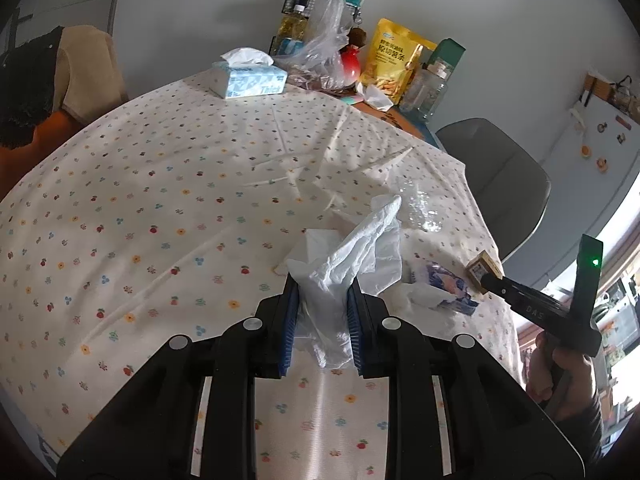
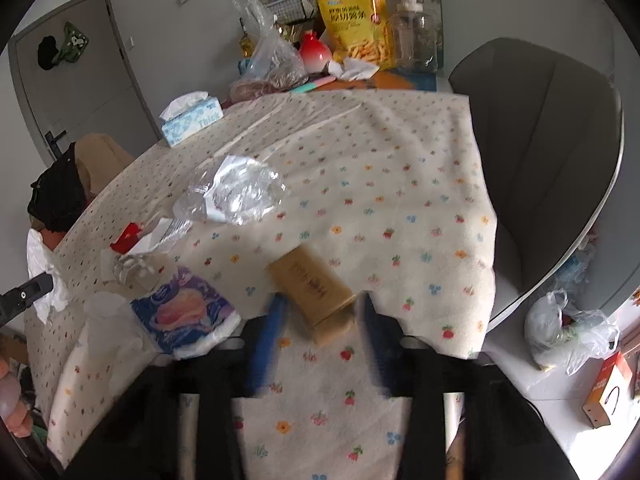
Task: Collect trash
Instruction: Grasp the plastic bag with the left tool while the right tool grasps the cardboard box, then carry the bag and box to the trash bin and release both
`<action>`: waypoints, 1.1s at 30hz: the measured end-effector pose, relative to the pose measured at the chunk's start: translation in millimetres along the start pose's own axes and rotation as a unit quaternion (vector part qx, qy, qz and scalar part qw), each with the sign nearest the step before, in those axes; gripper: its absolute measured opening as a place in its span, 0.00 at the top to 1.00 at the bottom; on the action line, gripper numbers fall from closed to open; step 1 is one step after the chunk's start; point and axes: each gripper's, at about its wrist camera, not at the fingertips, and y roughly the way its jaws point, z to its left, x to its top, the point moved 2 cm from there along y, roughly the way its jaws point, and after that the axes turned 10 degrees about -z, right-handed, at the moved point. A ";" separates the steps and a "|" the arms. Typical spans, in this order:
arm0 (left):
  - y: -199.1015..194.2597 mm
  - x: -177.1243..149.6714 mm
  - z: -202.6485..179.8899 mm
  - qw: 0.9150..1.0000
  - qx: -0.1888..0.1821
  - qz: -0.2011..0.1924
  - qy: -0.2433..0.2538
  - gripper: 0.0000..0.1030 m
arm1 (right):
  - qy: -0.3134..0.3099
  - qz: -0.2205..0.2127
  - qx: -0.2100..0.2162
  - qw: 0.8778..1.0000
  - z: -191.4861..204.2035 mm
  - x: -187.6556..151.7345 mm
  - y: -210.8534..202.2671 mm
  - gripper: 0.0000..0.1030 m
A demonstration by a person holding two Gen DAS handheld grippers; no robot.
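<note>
My left gripper (image 1: 322, 300) is shut on a crumpled white plastic bag (image 1: 360, 248) just above the flowered tablecloth (image 1: 160, 200); the right wrist view shows it at the far left with the white bag (image 2: 40, 264). My right gripper (image 2: 324, 320) straddles the near end of a small brown box (image 2: 310, 280) lying on the cloth by the table's right edge. Its blue pads (image 2: 272, 320) are blurred, and narrow gaps show on both sides of the box. The left wrist view shows this brown box (image 1: 482, 266) at the right gripper's tip (image 1: 490, 280).
Crumpled clear plastic (image 2: 236, 196), a blue-purple wrapper (image 2: 188, 312), a red scrap (image 2: 126, 236) and a clear wrapper (image 2: 164, 232) lie on the cloth. A tissue box (image 1: 252, 78) and groceries stand at the back. A grey chair (image 2: 540, 160) is right of the table, a filled bag (image 2: 560, 328) on the floor.
</note>
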 end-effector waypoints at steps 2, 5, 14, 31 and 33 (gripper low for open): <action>-2.9 0.5 -5.6 1.000 -0.003 -0.003 0.005 0.78 | 0.003 -0.010 0.006 1.000 1.0 -0.5 -9.4 0.70; -6.3 1.2 -14.4 1.000 -0.009 -0.008 0.008 0.78 | 0.007 -0.026 0.011 1.000 2.9 -1.3 -30.1 0.70; -8.5 -0.1 -59.1 0.998 -0.045 -0.012 0.034 0.78 | 0.033 -0.057 0.018 0.998 -8.2 -13.2 -88.6 0.70; 4.9 -17.4 -186.4 0.984 -0.143 0.010 0.105 0.78 | 0.108 -0.081 -0.044 0.990 -91.5 -51.9 -158.4 0.70; 7.7 -20.3 -199.6 0.982 -0.150 0.015 0.112 0.78 | 0.114 -0.082 -0.047 0.989 -98.1 -55.7 -161.1 0.70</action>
